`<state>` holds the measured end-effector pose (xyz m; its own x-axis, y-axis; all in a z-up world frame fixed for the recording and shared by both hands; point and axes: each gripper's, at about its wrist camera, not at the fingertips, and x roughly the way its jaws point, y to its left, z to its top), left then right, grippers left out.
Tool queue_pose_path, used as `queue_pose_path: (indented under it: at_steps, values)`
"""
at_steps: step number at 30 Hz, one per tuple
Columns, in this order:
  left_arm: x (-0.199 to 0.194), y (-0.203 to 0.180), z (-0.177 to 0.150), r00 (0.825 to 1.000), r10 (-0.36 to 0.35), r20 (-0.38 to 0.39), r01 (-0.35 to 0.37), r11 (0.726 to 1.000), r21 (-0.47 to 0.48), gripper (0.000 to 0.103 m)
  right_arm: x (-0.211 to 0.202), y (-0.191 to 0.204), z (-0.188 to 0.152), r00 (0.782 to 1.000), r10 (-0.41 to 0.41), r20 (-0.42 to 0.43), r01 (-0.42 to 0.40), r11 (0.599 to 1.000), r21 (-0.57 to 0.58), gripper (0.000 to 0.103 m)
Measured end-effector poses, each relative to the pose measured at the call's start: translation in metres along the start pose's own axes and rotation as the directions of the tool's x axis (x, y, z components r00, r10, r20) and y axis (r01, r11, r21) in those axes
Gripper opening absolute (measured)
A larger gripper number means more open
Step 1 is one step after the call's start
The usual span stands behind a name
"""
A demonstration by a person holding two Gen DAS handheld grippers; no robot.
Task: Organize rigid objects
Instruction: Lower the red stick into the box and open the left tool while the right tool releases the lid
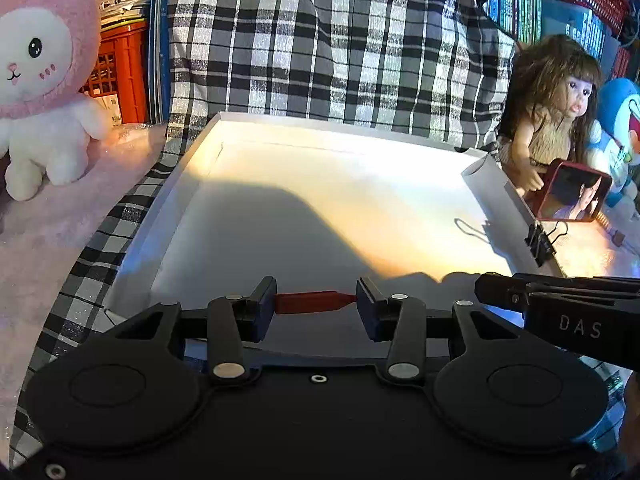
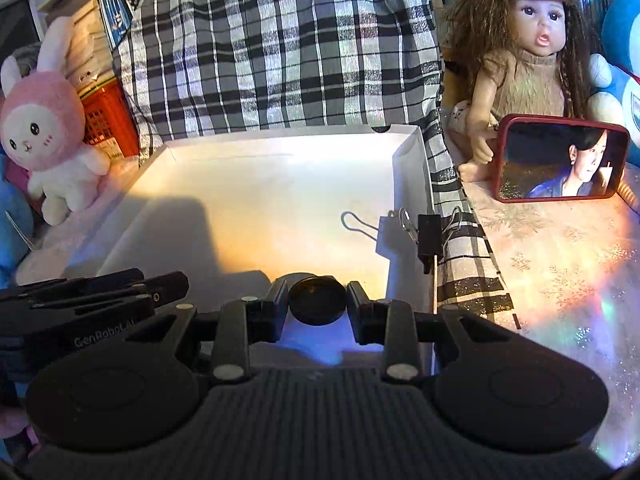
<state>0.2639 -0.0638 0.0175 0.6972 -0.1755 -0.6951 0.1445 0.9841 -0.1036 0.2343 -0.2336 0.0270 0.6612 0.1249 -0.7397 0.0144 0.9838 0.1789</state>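
Note:
My left gripper [image 1: 316, 304] is shut on a small red stick-like piece [image 1: 314, 302], held crosswise between its pads over the near part of a shallow white box [image 1: 192, 184]. In the right wrist view my right gripper [image 2: 318, 300] is shut on a round black disc [image 2: 318, 299], held above the same white box [image 2: 412, 184] near its front right corner. Each gripper shows at the edge of the other's view: the right one [image 1: 560, 312] and the left one [image 2: 92, 300]. No object lies on the visible part of the box floor.
A black binder clip [image 2: 430, 240] grips the box's right wall. Checked cloth [image 1: 340, 40] drapes behind and under the box. A pink-and-white plush rabbit [image 1: 40, 72] sits at left; a doll [image 2: 528, 52], a red-cased phone [image 2: 560, 160] and a blue plush [image 2: 620, 72] stand at right.

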Motion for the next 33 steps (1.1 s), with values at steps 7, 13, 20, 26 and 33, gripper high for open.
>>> queue_pose_path:
  at_steps: [7, 13, 20, 26, 33]
  values:
    - [0.004, -0.005, -0.004, 0.999, 0.030, 0.015, -0.031, 0.998, 0.054, 0.042, 0.009, 0.000, -0.002, 1.000, -0.010, -0.009, 0.010, 1.000, -0.016, 0.037]
    - [-0.008, -0.003, -0.004, 0.999, 0.022, 0.047, -0.024, 0.999, 0.045, 0.056, 0.002, -0.002, -0.003, 1.000, 0.015, 0.015, -0.015, 1.000, -0.009, 0.058]
    - [-0.046, 0.003, -0.009, 0.993, -0.004, 0.116, -0.002, 0.999, 0.050, 0.082, -0.028, -0.007, -0.011, 0.995, 0.053, 0.081, -0.053, 0.999, -0.001, 0.065]
    - [-0.079, 0.008, -0.031, 0.991, -0.045, 0.129, 0.035, 0.996, 0.079, 0.087, -0.063, -0.007, -0.034, 0.986, 0.064, 0.153, -0.057, 0.997, -0.053, 0.077]
    - [-0.121, 0.012, -0.069, 0.983, -0.058, 0.173, 0.044, 0.995, 0.085, 0.088, -0.107, -0.001, -0.078, 0.968, 0.068, 0.243, -0.037, 0.991, -0.130, 0.084]
